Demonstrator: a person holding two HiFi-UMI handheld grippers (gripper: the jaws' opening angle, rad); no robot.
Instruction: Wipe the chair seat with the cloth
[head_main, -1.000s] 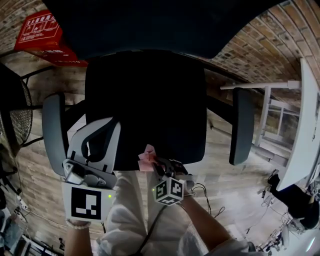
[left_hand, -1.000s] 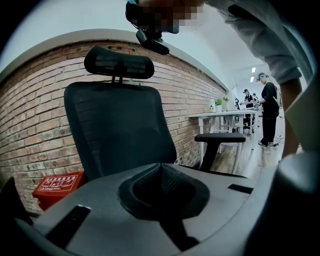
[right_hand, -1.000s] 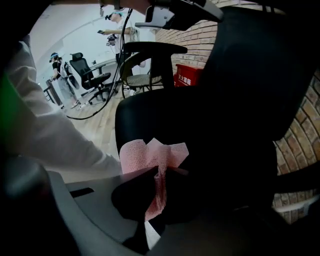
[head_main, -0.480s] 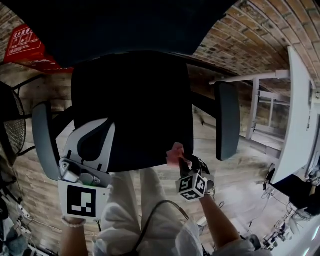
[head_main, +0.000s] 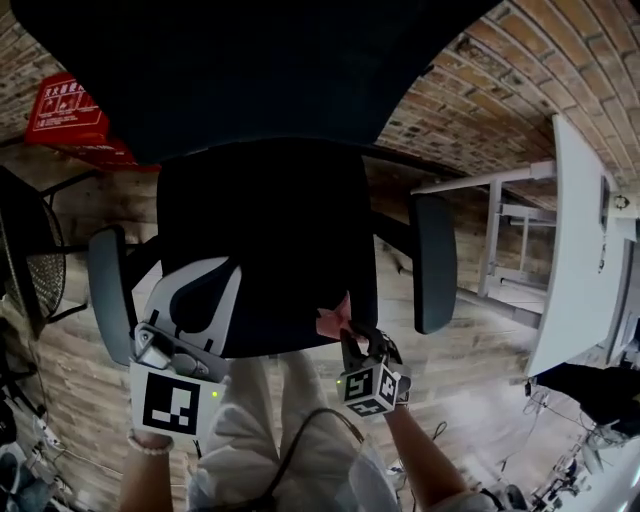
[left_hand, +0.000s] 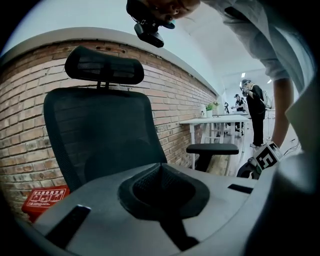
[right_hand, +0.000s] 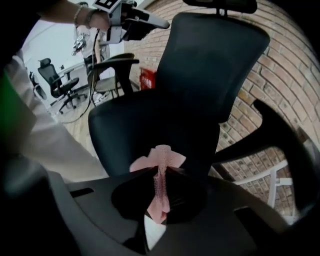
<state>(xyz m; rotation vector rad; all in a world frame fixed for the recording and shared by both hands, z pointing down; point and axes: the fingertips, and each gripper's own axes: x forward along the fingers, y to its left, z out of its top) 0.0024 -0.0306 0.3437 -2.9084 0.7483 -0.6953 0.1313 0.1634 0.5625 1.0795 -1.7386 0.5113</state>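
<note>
Pink cloth (head_main: 333, 318) is pinched in the closed jaws of the right gripper (head_main: 347, 338), with a folded tuft fanning out past the tips. Only that loose tuft, not the hard jaws, would meet the upholstery. It is held at the front right corner of the black chair seat (head_main: 270, 230), at the very edge; whether the fabric is pressing on the seat or hanging just off it cannot be told from either view. The right gripper view looks along the cloth (right_hand: 160, 165) across the whole chair seat (right_hand: 145, 125) toward the backrest (right_hand: 210, 55), an aim that suits a stroke running from this corner inward. The left gripper (head_main: 195, 285) hovers over the seat's front left part, beside the grey armrest (head_main: 108, 290). Its jaws are drawn together with nothing between them, so it looks parked clear of the wiping path while remaining close enough to steady a chair that may swivel. Most of the seat lies open ahead of the cloth, and judging from that, the wiping is somewhere mid-course, not finished.
</note>
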